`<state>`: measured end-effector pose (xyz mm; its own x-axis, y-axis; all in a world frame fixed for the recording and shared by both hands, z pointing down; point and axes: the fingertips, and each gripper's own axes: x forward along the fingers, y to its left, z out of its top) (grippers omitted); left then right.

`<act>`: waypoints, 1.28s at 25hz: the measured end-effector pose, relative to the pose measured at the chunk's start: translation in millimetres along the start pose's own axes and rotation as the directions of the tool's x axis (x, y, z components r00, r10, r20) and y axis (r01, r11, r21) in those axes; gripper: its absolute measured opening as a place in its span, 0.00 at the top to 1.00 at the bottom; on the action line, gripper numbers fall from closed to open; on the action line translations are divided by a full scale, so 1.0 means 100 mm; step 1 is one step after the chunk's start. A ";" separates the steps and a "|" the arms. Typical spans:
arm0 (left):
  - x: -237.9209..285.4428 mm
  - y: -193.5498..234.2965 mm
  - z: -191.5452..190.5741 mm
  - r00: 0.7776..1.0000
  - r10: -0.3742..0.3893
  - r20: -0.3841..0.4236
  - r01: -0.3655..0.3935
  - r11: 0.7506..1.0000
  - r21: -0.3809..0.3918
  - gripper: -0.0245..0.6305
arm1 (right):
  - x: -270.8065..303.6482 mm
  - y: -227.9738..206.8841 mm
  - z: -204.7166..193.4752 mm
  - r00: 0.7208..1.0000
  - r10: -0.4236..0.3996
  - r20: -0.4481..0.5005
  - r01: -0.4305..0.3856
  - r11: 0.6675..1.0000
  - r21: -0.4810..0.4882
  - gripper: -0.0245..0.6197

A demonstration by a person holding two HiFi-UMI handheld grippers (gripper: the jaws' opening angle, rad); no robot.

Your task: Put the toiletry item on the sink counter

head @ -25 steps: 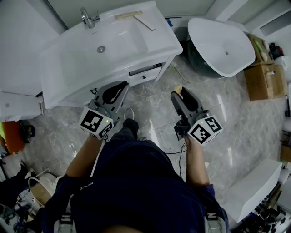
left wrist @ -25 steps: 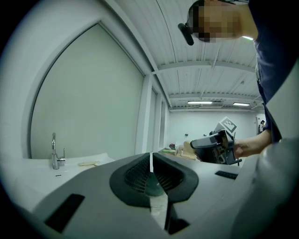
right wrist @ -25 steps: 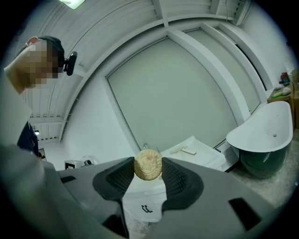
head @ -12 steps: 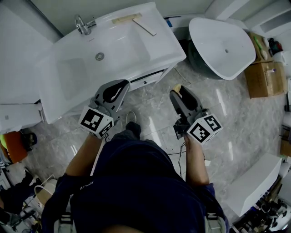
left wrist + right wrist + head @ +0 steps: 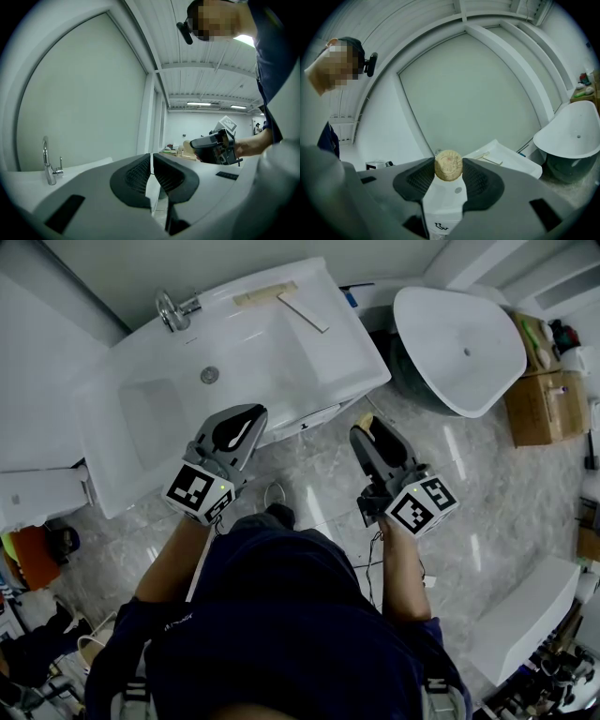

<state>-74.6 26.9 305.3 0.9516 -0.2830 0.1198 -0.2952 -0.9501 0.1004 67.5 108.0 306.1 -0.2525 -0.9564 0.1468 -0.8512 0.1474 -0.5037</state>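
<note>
Head view, right gripper (image 5: 367,430): jaws clamped on the toiletry bottle (image 5: 367,423), its tan cap poking past the tips, and only floor under them.
Head view, sink bench (image 5: 342,348): ahead and left of those jaws, well apart. A wooden strip (image 5: 264,293) and a flat stick (image 5: 302,313) lie at its far end.
Head view, left gripper (image 5: 246,420): tips by the bench's near edge. We cannot tell whether they touch it.
Left gripper view, jaws: together, nothing between. The faucet (image 5: 47,161) stands ahead-left.
Right gripper view, bottle: white body between the pads, lying along the jaws. The bench is ahead-right and the white tub (image 5: 569,136) further right.
Risk, we judge: the cap leads, so coming in low could knock it on the bench edge.
Risk: released lying down, the bottle may roll into the basin or off the bench.
Risk: a crowded far end, so the strip may get nudged.
</note>
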 end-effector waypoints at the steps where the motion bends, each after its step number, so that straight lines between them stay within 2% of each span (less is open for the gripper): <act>1: 0.01 0.04 0.00 1.000 -0.001 0.000 0.001 1.000 -0.001 0.90 | 0.05 0.00 0.01 1.000 0.000 0.000 0.000 1.000 0.000 0.67; 18: 0.18 0.53 -0.02 1.000 -0.014 0.002 0.014 1.000 -0.020 0.90 | 0.57 -0.09 0.08 1.000 -0.010 -0.016 0.010 1.000 0.003 0.67; 32: 0.44 0.92 -0.07 1.000 0.028 -0.009 -0.028 0.999 -0.034 0.90 | 1.06 -0.35 0.20 0.999 0.028 -0.046 -0.028 1.000 0.009 0.67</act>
<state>-60.1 -71.9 326.2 0.9421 -0.3082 0.1319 -0.3247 -0.9367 0.1307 79.9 -3.5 322.7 -0.2973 -0.9391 0.1721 -0.8399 0.1716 -0.5149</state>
